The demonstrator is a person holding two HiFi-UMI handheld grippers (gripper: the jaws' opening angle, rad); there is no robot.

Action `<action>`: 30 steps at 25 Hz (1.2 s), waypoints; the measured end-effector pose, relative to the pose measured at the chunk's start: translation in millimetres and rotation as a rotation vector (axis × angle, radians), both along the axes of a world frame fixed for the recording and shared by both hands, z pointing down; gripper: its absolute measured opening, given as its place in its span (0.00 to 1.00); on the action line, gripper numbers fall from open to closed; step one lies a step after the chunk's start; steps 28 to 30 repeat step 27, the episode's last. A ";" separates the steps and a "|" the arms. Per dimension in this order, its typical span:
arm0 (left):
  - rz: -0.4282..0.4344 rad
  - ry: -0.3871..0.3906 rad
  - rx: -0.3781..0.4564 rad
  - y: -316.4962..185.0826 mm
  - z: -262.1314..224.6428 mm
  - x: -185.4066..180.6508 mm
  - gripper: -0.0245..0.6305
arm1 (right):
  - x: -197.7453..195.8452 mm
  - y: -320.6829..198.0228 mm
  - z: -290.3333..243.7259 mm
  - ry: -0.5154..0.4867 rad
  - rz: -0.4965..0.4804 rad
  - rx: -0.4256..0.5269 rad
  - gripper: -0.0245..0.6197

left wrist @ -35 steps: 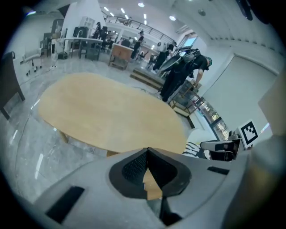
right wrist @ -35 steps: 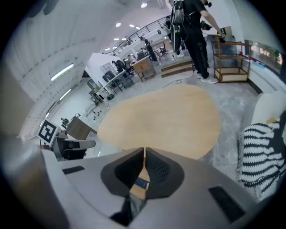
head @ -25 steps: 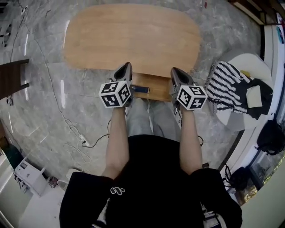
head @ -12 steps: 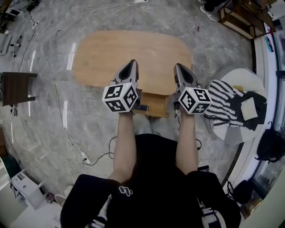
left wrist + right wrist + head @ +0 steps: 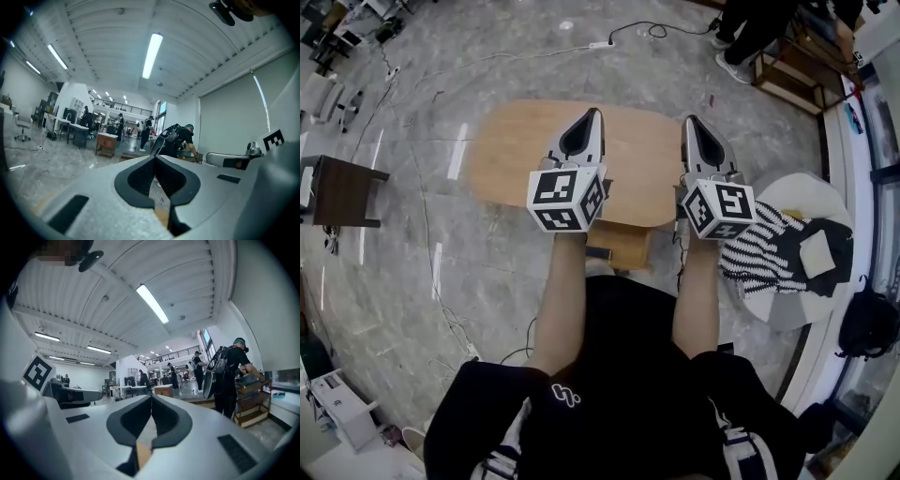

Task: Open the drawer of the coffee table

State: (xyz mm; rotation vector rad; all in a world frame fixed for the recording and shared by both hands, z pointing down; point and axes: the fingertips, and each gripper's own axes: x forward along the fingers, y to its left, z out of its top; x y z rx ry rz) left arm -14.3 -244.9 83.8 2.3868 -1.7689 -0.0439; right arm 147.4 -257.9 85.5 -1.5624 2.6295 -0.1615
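Note:
The coffee table [image 5: 511,150] has an oval light-wood top and stands on the grey marble floor in the head view. Under its near edge the wooden drawer [image 5: 626,246] sticks out toward me, with a dark handle [image 5: 598,252] at its front. My left gripper [image 5: 592,114] and right gripper [image 5: 690,122] hang side by side high above the tabletop, both shut and empty. In the left gripper view the left gripper [image 5: 154,157] points level into the room with its jaws closed together. The right gripper [image 5: 151,396] shows the same in the right gripper view.
A round white seat [image 5: 811,192] with a striped cloth [image 5: 759,246] stands right of the table. A dark side table [image 5: 337,192] is at the left. Cables and a power strip [image 5: 600,44] lie on the floor behind. A person [image 5: 750,33] stands by wooden shelves [image 5: 797,66].
Both grippers have risen together from the drawer's front to high over the tabletop. The table looks smaller and farther below. The drawer stays pulled out.

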 end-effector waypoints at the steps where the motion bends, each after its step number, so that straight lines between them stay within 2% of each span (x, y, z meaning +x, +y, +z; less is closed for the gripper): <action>1: -0.011 -0.016 0.009 0.0 -6.8 -2.0 0.05 | -0.3 0.5 -8.4 0.002 -0.001 0.017 0.05; 4: -0.042 -0.052 0.036 -0.6 -24.5 -6.8 0.05 | -3.4 1.5 -27.9 0.018 -0.012 0.059 0.05; 13: -0.040 -0.090 0.108 3.5 -50.2 -4.9 0.05 | -8.4 3.8 -42.3 0.031 -0.001 0.074 0.05; 30: -0.028 -0.094 0.118 4.2 -49.9 -0.4 0.05 | -9.3 4.0 -42.5 0.053 -0.003 0.075 0.05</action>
